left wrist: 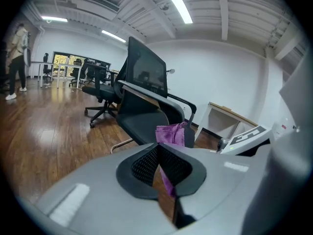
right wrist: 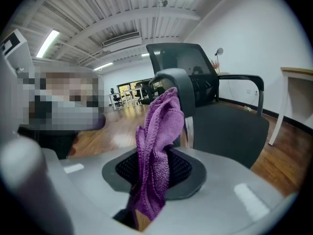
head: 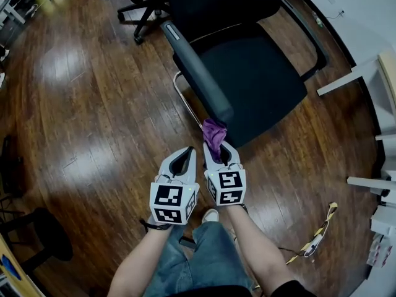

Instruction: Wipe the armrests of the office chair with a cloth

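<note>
Right claw (head: 220, 148) clamped on a purple cloth (head: 214, 130), cloth bunched by the front end of the office chair's armrest (head: 197, 73), left claw (head: 187, 151) pressed together and empty, wooden floor (head: 80, 104) below

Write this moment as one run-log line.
right gripper: shut on purple cloth | left gripper: shut, empty | cloth: at end of near armrest

Dark glossy wood floor (head: 80, 104), light glare on it. White walls (left wrist: 225, 67). Open ceiling (left wrist: 122, 13) with beams and ducts — long strip lights (left wrist: 173, 1) on. Black castor chair (left wrist: 98, 94) further back, more desks (left wrist: 54, 70) well beyond it at the far end. Windows (left wrist: 68, 60) there too — bright, greenish outside. White desk (left wrist: 232, 116) against the right wall. Yellow-black striped strap (head: 318, 231) lies on the floor at right.
</note>
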Available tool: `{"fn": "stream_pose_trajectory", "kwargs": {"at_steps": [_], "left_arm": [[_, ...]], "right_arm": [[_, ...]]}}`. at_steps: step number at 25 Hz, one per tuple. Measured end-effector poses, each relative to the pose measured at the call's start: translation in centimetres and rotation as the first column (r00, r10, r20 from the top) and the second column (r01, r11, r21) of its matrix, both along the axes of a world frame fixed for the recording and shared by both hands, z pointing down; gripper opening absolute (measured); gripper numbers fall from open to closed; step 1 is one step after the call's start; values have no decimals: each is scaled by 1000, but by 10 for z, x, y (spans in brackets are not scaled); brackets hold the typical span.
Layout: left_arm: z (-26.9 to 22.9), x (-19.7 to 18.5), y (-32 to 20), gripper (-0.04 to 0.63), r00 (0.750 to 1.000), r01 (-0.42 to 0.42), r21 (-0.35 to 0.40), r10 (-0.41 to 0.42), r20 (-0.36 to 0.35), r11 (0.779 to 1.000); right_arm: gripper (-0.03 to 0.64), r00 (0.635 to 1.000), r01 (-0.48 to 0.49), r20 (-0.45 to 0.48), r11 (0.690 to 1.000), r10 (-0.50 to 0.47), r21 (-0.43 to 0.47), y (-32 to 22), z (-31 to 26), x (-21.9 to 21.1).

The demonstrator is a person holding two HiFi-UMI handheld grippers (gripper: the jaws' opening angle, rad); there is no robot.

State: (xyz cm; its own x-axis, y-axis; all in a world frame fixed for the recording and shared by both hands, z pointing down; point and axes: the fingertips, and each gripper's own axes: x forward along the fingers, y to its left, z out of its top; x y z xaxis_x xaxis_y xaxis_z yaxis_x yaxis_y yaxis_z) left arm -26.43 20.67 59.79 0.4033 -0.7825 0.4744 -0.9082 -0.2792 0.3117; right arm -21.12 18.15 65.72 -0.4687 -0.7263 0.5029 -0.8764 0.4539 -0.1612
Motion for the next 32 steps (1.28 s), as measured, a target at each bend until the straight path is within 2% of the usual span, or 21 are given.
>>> {"fn": "stream_pose_trajectory", "kwargs": {"at_steps": [5, 10, 21, 32], "left_arm": [[17, 3, 2, 5, 998, -28, 23, 27, 57, 999], [-2, 5, 3, 5, 997, -13, 51, 9, 82, 999], [-116, 50, 39, 5, 996, -3, 75, -4, 89, 997], [-257, 63, 103, 5, 997, 28, 204, -43, 69, 979]], "right_arm": [[98, 1000, -10, 18, 1000, 10, -13, 3, 33, 0], [98, 1000, 6, 30, 1000, -6, 15, 8, 15, 7], [98, 996, 27, 87, 994, -37, 110, 40, -137, 38], [98, 991, 79, 86, 961, -106, 266, 105, -306, 61]]}}
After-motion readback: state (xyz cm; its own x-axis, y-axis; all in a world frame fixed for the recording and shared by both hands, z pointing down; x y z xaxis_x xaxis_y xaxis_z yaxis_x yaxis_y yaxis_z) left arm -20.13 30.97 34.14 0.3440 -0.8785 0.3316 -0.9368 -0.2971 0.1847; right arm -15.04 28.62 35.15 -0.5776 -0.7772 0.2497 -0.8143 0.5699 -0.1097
